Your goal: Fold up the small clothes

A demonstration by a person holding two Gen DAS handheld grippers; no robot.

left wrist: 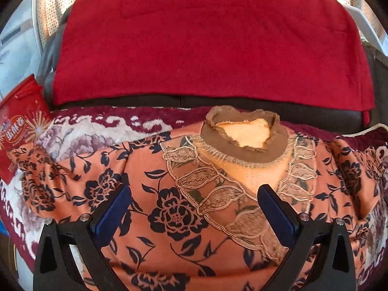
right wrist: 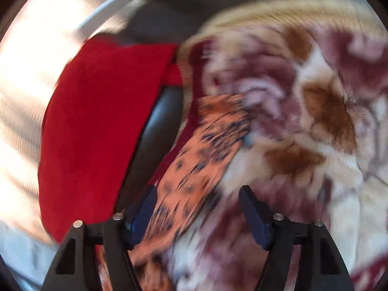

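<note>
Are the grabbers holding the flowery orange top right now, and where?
Nothing is held. The left gripper is open above the floral top; the right gripper is open around a strip of it, pads not pressing.

The floral top point(left wrist: 169, 194) lies spread flat on the patterned blanket point(left wrist: 101, 126), collar point(left wrist: 242, 135) at its far edge. The blanket extends past the top to the left, right and far sides. Behind the blanket stands a sofa backrest, draped with a plain cloth point(left wrist: 206, 43). A printed packet point(left wrist: 21, 126) lies at the far left, on the blanket's edge. In the right wrist view, 1 sleeve point(right wrist: 206, 145) of the top lies across the blanket point(right wrist: 315, 121), running toward the draped cloth point(right wrist: 97, 121) at the left.
</note>
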